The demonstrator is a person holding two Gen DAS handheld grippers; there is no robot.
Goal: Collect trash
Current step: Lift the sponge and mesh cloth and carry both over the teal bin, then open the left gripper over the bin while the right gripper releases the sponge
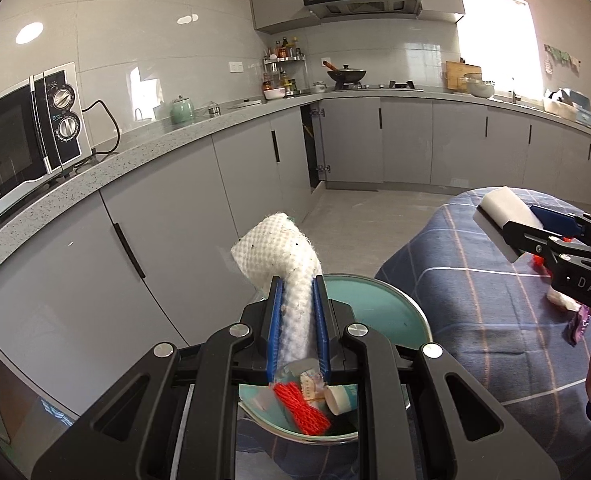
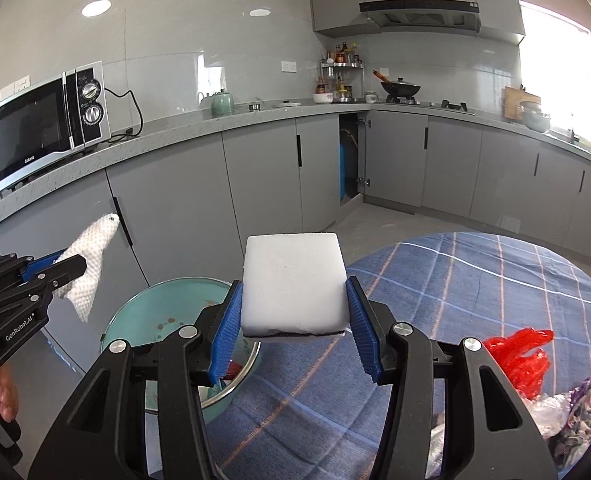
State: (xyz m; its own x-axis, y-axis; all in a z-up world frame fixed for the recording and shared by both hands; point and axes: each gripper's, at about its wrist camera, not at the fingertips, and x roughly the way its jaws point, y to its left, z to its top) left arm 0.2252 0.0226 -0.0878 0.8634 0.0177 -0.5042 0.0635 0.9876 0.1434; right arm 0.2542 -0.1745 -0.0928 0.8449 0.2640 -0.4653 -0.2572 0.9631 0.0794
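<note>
My left gripper (image 1: pixel 298 286) is shut on a white textured paper towel (image 1: pixel 279 254), held above a teal bin (image 1: pixel 379 304) that holds red netting (image 1: pixel 307 404) and paper scraps. The same towel (image 2: pixel 89 256) hangs from the left gripper (image 2: pixel 61 262) at the left edge of the right wrist view. My right gripper (image 2: pixel 293 292) is shut on a white foam block (image 2: pixel 293 284), held over the edge between the teal bin (image 2: pixel 151 312) and the table. In the left wrist view that foam block (image 1: pixel 507 210) sits in the right gripper (image 1: pixel 515 232) at the right.
A round table with a blue plaid cloth (image 2: pixel 455 280) carries a red plastic bag (image 2: pixel 523 354), clear wrap and purple scraps (image 2: pixel 583 404). Grey cabinets (image 2: pixel 175 200) and a counter with a microwave (image 2: pixel 43 128) run behind the bin. A hand (image 2: pixel 3 396) grips the left tool.
</note>
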